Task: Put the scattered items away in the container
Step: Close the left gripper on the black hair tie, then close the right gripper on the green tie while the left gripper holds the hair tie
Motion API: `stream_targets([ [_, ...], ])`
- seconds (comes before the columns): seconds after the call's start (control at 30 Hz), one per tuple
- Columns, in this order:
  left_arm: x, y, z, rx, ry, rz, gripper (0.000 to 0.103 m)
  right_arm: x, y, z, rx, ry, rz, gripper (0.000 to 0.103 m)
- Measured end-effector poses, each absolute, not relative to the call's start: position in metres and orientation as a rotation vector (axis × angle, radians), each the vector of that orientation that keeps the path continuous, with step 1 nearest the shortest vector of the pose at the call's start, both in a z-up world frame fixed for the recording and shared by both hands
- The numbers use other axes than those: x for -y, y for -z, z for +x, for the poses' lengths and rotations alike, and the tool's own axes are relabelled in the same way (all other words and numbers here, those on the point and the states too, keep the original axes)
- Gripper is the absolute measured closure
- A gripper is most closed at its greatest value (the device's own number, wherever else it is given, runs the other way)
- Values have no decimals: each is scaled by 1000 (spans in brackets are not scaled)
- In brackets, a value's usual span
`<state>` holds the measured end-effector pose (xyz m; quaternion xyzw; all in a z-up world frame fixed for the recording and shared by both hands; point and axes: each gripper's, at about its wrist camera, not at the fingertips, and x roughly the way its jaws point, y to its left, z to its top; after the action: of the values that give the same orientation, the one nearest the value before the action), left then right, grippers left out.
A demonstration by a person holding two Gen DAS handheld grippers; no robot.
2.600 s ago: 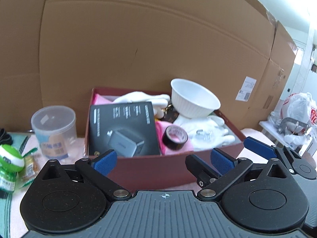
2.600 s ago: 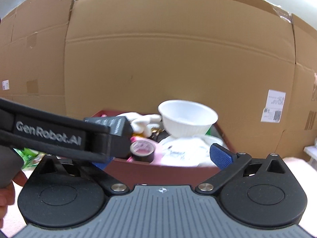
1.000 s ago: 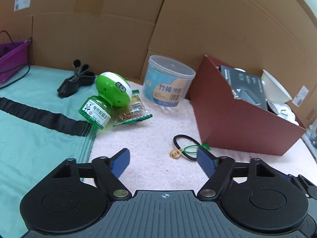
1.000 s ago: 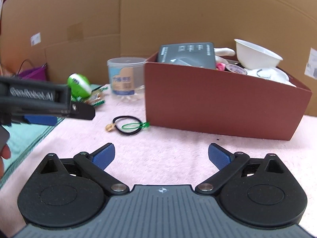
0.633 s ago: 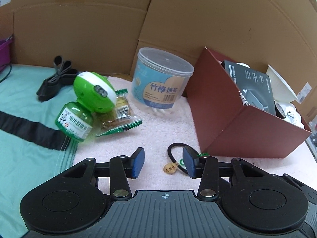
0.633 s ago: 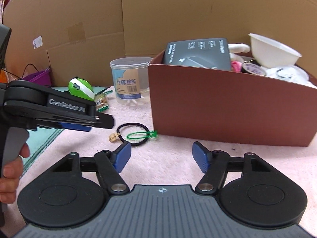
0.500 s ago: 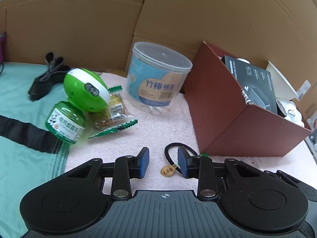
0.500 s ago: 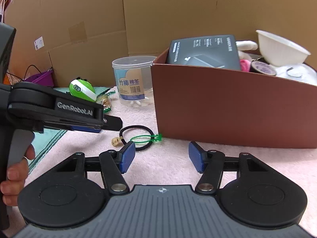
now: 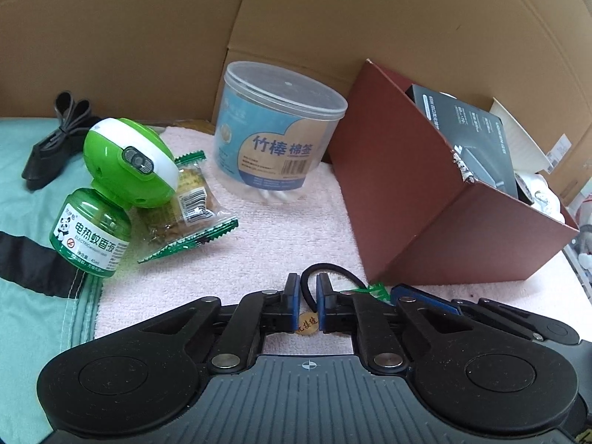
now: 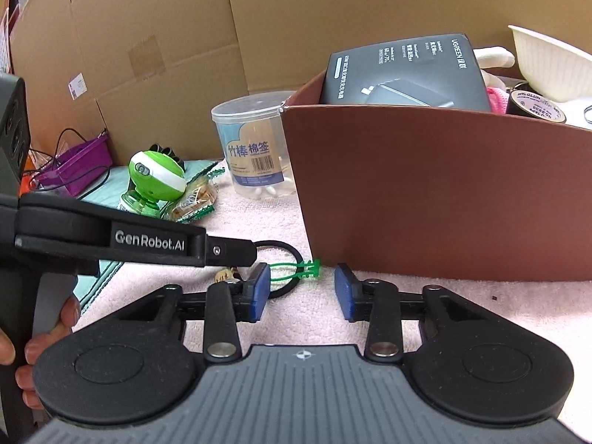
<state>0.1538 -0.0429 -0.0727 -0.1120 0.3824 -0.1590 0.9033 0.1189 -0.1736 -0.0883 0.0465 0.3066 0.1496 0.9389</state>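
A black hair tie (image 9: pixel 335 271) with a small wooden tag (image 9: pixel 308 320) and a green plastic tie (image 10: pixel 296 269) lies on the pink towel beside the dark red box (image 9: pixel 458 222). My left gripper (image 9: pixel 306 298) has closed on the hair tie's left side, down at the towel. My right gripper (image 10: pixel 300 290) is open just in front of the box (image 10: pixel 444 192), with the green tie between its fingers. The box holds a black carton (image 10: pixel 403 74), a white bowl (image 10: pixel 551 63), tape and gloves.
On the towel left of the box stand a clear cotton-swab tub (image 9: pixel 277 137), a green mosquito-repellent bottle (image 9: pixel 111 185) and a snack packet (image 9: pixel 185 207). A black strap (image 9: pixel 51 137) lies on the teal cloth. Cardboard walls stand behind. A purple basket (image 10: pixel 74 166) sits at far left.
My left gripper has come down to the hair tie and its fingers have closed in around it. My right gripper has narrowed a little and moved closer to the green tie.
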Motion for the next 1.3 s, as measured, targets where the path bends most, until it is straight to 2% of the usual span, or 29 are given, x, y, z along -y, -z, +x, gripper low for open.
stream_targets([
  [0.1,46,73,152,-786,338,-206,101,174,89,120,-631,-316,103,74],
  [0.17,48,72,151,-782,343,-193,102,174,89,121,-634,-326,101,87],
  [0.43,48,66,149,-782,344,-185,103,175,87,118,-616,-322,104,96],
  [0.53,48,63,147,-774,338,-183,103,178,86,117,-610,-313,117,102],
  [1.07,38,47,126,-745,300,-188,103,183,78,94,-584,-336,120,102],
  [1.17,38,47,126,-748,298,-187,103,177,79,92,-581,-339,101,94],
  [1.3,37,49,127,-752,297,-192,103,169,81,92,-588,-367,75,88],
])
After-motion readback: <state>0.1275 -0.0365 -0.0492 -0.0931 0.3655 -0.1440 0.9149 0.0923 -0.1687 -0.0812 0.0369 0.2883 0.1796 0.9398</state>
